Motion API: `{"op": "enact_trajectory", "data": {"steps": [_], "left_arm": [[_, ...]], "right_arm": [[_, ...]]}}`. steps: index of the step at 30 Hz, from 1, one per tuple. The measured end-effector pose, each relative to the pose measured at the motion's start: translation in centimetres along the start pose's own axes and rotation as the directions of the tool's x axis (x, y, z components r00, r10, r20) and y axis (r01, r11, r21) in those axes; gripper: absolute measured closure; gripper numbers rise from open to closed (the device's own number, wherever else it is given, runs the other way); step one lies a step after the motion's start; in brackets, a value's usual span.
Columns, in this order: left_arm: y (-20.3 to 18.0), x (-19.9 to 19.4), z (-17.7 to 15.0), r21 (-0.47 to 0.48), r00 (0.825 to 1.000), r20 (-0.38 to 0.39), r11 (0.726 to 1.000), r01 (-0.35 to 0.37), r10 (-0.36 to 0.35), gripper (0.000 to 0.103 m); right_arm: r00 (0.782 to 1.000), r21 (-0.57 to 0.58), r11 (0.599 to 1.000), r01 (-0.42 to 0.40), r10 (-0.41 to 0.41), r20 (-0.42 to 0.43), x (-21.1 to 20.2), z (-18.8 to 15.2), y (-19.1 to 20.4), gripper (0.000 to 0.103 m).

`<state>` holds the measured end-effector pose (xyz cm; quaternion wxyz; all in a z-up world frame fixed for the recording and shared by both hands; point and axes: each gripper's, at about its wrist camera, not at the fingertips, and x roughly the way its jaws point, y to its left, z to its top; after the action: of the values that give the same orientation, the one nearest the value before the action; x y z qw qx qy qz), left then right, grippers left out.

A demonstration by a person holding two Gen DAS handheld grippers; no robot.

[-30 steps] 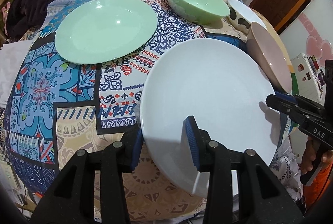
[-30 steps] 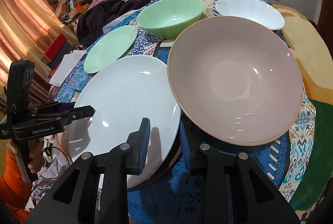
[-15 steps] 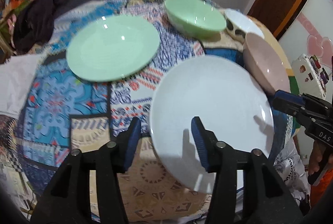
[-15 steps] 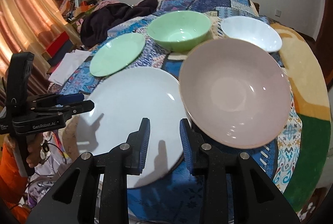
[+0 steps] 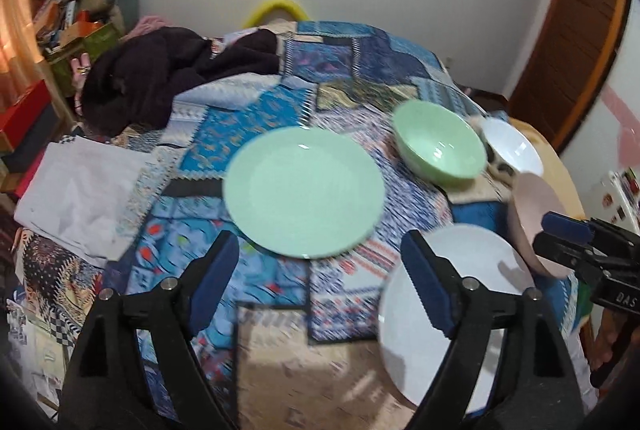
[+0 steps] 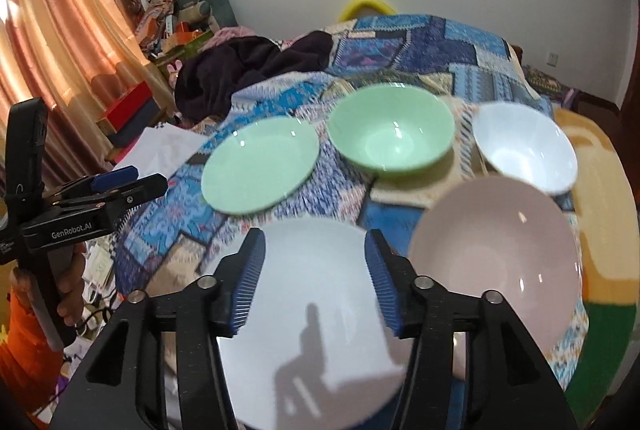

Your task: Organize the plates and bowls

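Release seems done: both the left hand-held gripper (image 5: 316, 282) and right hand-held gripper (image 6: 314, 280) now gape wide and empty, pulled back from the white plate (image 6: 316, 318). It lies flat on the quilted bed (image 5: 280, 342) near the green plate (image 5: 304, 190), so stacking probably comes next.

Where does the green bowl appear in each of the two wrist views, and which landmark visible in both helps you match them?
Left wrist view: the green bowl sits upper right of centre, right of the green plate.
Right wrist view: the green bowl sits just above centre, between the green plate and the white bowl.
Shared landmark: the dark clothing heaped at the far left of the patterned cloth.
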<state>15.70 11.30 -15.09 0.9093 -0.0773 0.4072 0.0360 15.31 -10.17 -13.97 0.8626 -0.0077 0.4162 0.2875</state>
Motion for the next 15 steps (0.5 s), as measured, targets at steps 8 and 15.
{"op": "enact_trajectory", "data": {"steps": [8, 15], "left_arm": [[4.7, 3.3, 2.3, -0.074, 0.997, -0.05, 0.996, -0.057, 0.053, 0.01], [7.5, 7.6, 2.6, -0.07, 0.985, -0.137, 0.991, -0.117, 0.106, 0.01]], "right_arm": [[0.999, -0.022, 0.999, -0.029, 0.029, -0.016, 3.6, 2.6, 1.3, 0.05], [0.994, -0.036, 0.998, -0.047, 0.043, -0.1, 8.5, 3.7, 1.8, 0.05]]}}
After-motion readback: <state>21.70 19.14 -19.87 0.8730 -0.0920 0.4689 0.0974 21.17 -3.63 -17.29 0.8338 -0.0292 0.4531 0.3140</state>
